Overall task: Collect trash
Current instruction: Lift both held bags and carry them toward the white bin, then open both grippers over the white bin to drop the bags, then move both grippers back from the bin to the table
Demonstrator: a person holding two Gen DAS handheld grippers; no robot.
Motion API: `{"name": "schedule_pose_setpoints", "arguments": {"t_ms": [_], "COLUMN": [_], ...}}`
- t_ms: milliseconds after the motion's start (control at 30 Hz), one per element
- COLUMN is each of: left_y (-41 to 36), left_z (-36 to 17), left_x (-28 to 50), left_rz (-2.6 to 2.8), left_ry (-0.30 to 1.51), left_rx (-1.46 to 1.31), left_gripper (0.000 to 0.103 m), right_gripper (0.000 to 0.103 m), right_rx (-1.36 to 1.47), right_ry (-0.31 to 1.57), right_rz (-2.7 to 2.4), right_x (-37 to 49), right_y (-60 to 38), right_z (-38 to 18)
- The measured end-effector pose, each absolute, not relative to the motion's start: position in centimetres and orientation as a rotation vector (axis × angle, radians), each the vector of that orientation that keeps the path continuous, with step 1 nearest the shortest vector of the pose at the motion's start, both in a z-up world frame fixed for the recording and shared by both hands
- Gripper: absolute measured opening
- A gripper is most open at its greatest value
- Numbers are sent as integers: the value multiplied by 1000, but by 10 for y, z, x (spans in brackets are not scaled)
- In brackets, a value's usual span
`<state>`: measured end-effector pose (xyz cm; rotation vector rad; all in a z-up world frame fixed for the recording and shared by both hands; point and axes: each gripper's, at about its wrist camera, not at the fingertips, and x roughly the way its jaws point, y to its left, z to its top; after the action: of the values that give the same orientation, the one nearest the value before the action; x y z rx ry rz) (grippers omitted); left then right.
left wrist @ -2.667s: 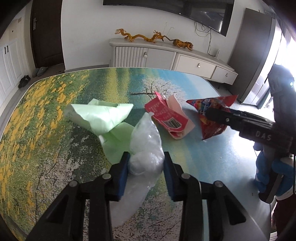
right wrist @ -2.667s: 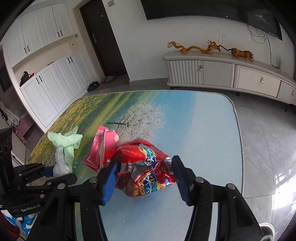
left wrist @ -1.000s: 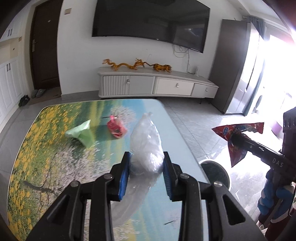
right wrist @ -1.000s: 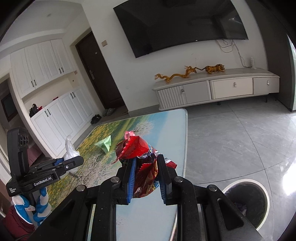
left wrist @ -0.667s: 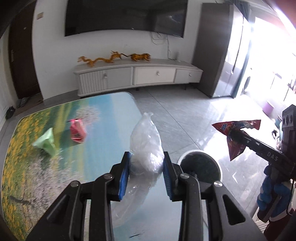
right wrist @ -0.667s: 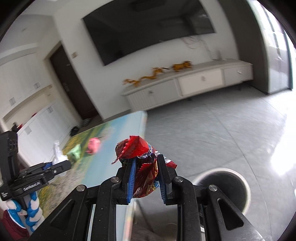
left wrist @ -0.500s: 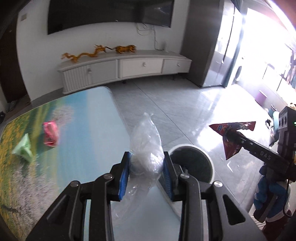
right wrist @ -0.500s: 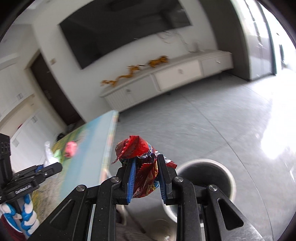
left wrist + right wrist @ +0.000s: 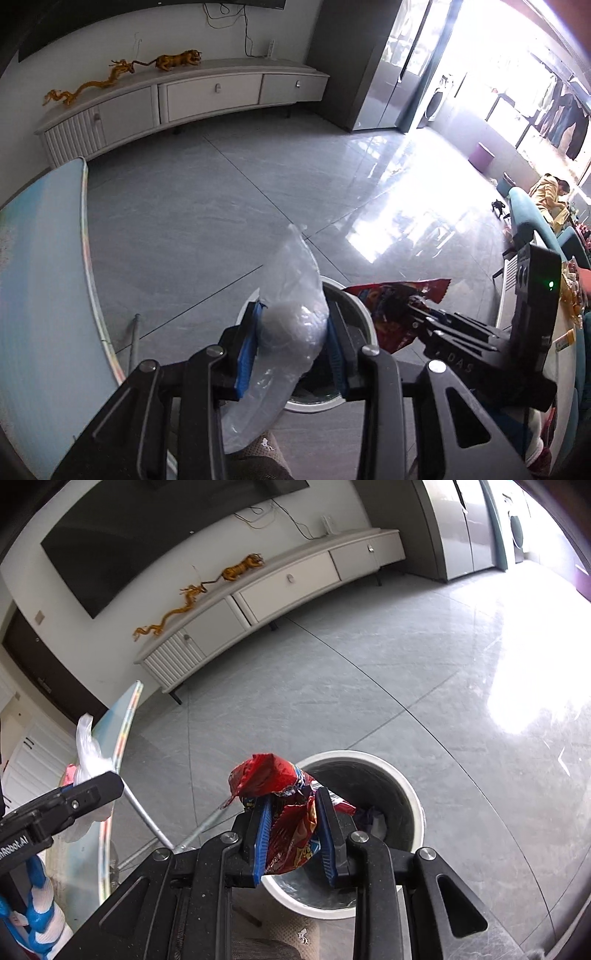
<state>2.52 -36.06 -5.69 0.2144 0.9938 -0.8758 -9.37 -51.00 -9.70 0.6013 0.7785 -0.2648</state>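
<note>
Red snack wrapper (image 9: 291,812) (clamped) in right gripper (image 9: 295,834) above bin (image 9: 410,794).

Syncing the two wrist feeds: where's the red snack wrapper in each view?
Left wrist: red snack wrapper sits right of centre, pinched in the right gripper, beside the trash bin.
Right wrist: it is at lower centre, clamped between the blue pads, in front of the bin.
Shared landmark: the white-rimmed bin, and the golden dragon figurine on the TV cabinet.
</note>
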Motion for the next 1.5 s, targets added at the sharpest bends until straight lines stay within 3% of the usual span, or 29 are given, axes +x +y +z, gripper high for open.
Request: {"name": "schedule_pose_setpoints", "arguments": {"t_ms": [100, 233, 667, 900, 1167, 1500], "left_y": [-376, -390, -370, -335, -295, -239], "left_z": [-61, -64, -55, -27, 1, 32], "left_x": [28, 32, 27, 17, 4, -2], "left_rz": [-910, -955, -924, -862, -782, -663], "left_ry": [1018, 1053, 1015, 888, 748, 620], "left_rx": [190, 136, 131, 97, 110, 67], "left_gripper": [37, 54, 54, 54, 54, 54], "right_gripper": [28, 42, 45, 48, 60, 61], "right_rx": [606, 627, 649, 627, 572, 497], "right_ry": [791, 799, 765, 727, 667, 609], "right_rz": [-290, -325, -366, -366, -389, -381], "right_x": [-96, -97, -110, -112, -116, -112], "right_y": [-516, -524, -535, -526, -510, -480], "right_z": [-102, -108, -97, -76, -47, -15]}}
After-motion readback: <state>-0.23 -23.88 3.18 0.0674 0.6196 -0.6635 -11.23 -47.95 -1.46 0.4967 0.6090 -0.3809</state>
